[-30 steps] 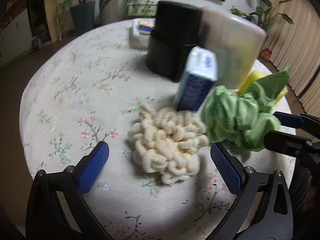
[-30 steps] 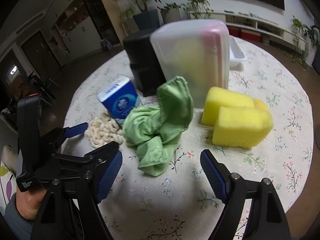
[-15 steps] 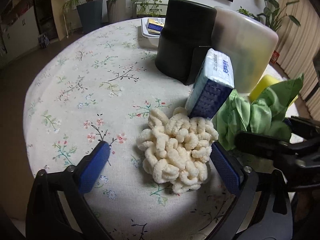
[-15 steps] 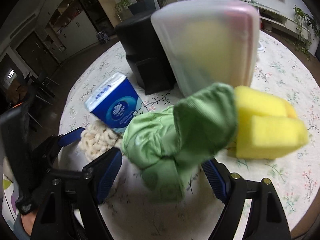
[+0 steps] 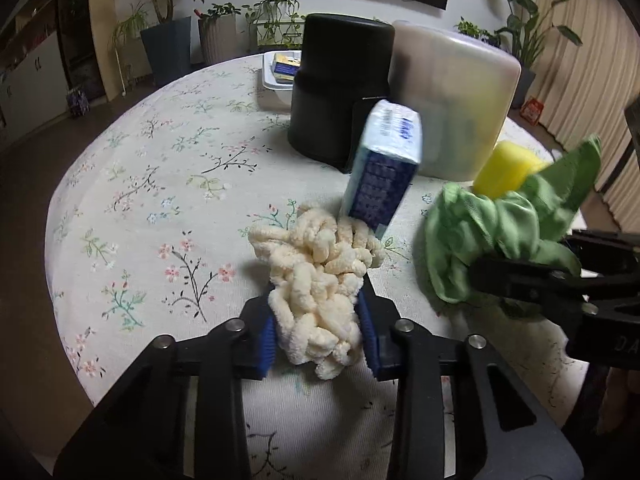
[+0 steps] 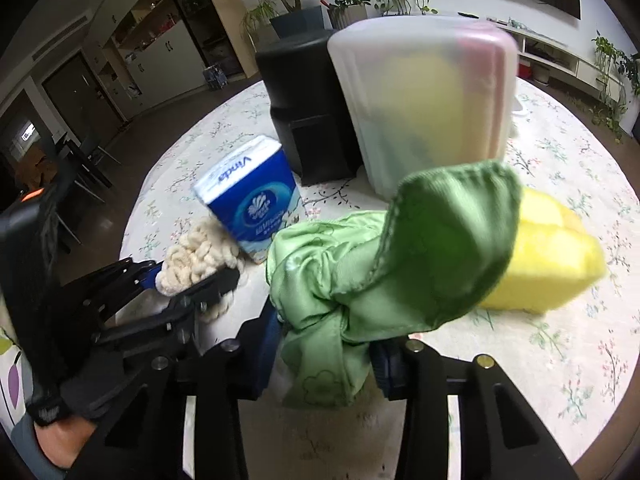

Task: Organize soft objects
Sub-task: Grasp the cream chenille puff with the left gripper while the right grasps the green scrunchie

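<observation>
The round table [image 5: 120,184] with the flowery cloth sits under both claws and holds everything up.

Far in front of the right claw stands a big see-through box [image 6: 424,100] with a lid. It looks like something yellow and pink is inside. My guess is that soft things go in there, so it waits close by. Just to the left of it is a black pot [image 6: 308,108], also in front of both claws.

In front of the right claw and a bit to its right lie the yellow sponges [image 6: 552,264]. They rest on the table, and no claw touches them yet.

The blue tissue pack [image 5: 384,168] leans just past the left claw. Its bottom edge touches the far end of the fluffy cloth.

The green cloth [image 6: 384,264] is pinched in the right claw [image 6: 324,352]. The claw is squeezed tight on the low part, so the top flops forward and hides part of the sponges. It seems lifted off the table, maybe to go to the box.

The cream fluffy cloth [image 5: 316,280] is squeezed in the left claw [image 5: 318,332]. The blue pads [image 5: 267,340] press it from both sides, so it bunches up in the middle. Its far end reaches away from the claw and seems to lie on the table. I cannot tell if the near end is lifted.

Far behind the black pot is a small white tray [image 5: 276,76] with packets inside.
</observation>
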